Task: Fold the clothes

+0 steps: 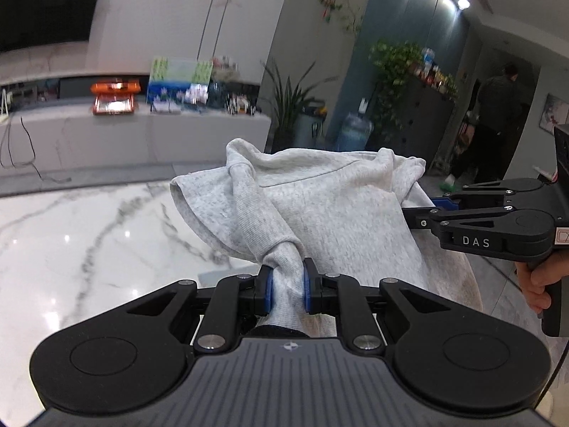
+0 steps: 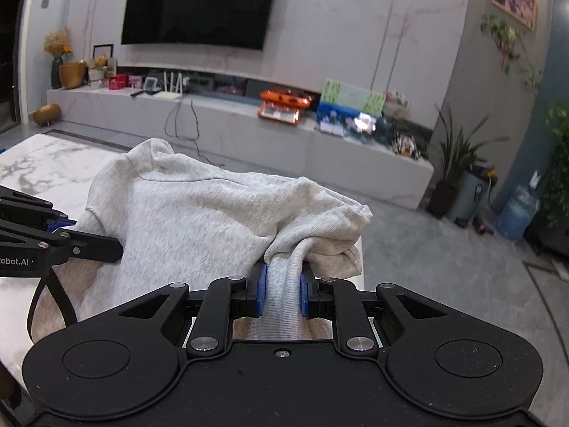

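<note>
From the left wrist camera, the left gripper (image 1: pixel 288 286) has its two blue pads squeezed tight on a bunched-up bit of the grey sweatshirt (image 1: pixel 320 210). The cloth looks like a cuff or a hem edge, but I cannot tell which. The sweatshirt is lifted up in the air above the white marble table (image 1: pixel 89 235), with more of it hanging down to the right. The right gripper (image 1: pixel 432 208) comes in from the right side with its tips tucked against the far edge of the cloth. A hand (image 1: pixel 537 281) holds its handle.

From the right wrist camera, the right gripper (image 2: pixel 282 293) also has its blue pads pressed together on a fold of the grey sweatshirt (image 2: pixel 199 213). The cloth puffs up in front of it in a big lump. The left gripper (image 2: pixel 89 245) pokes in from the left, with its tips hidden behind the cloth. The marble table (image 2: pixel 42 163) is down below and to the left.

I think this is the lifting part, where both sides are picked up so the sweatshirt can be spread out or folded over. Next, both hands should move together, pull the cloth smooth, and lay it down flat on the table without letting go too soon
</note>
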`<state>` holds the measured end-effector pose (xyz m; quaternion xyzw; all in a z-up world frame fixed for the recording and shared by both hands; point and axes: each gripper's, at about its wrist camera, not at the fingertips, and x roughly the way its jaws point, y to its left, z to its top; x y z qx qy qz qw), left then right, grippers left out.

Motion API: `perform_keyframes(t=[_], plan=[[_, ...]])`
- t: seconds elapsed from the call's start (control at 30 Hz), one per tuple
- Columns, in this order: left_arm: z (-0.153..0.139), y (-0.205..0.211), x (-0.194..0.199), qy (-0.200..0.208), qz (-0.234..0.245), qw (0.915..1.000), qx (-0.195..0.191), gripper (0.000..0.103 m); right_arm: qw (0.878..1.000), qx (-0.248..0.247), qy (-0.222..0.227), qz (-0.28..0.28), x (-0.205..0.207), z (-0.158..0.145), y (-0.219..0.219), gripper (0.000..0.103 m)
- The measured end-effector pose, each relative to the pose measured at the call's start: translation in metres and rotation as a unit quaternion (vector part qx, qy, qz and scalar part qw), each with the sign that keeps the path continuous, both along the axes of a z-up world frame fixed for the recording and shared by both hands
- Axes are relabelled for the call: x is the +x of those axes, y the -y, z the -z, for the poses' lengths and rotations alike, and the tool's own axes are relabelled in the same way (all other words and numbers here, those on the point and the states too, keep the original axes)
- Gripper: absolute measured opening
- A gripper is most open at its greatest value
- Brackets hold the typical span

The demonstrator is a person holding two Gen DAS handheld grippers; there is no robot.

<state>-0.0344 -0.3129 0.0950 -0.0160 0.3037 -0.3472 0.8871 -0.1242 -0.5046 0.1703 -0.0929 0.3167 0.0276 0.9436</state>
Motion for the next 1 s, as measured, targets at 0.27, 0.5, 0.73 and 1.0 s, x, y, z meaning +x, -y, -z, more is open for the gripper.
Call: perform_keyframes(t=[0.27, 0.5, 0.73, 1.0], plan=[[0.05, 0.025, 0.037, -0.039, -0.006, 0.9989, 0.027, 0.014, 0.998, 0.037, -0.041, 0.004, 0.055, 0.064, 0.04, 0.016], [0.082, 0.027, 0.05, -0.068, -0.011, 0.9972, 0.028, 0.015, 0.994, 0.087, -0.058, 0.021, 0.076, 0.113, 0.065, 0.018], [0.082, 0.014, 0.045, -0.075, -0.028, 0.9965, 0.023, 0.038, 0.987, 0.142, -0.045, 0.054, 0.075, 0.123, 0.086, 0.032], [0.049, -0.019, 0.028, -0.034, -0.11, 0.9933, -0.005, 0.041, 0.979, 0.116, 0.027, 0.163, 0.043, 0.09, 0.095, 0.043]])
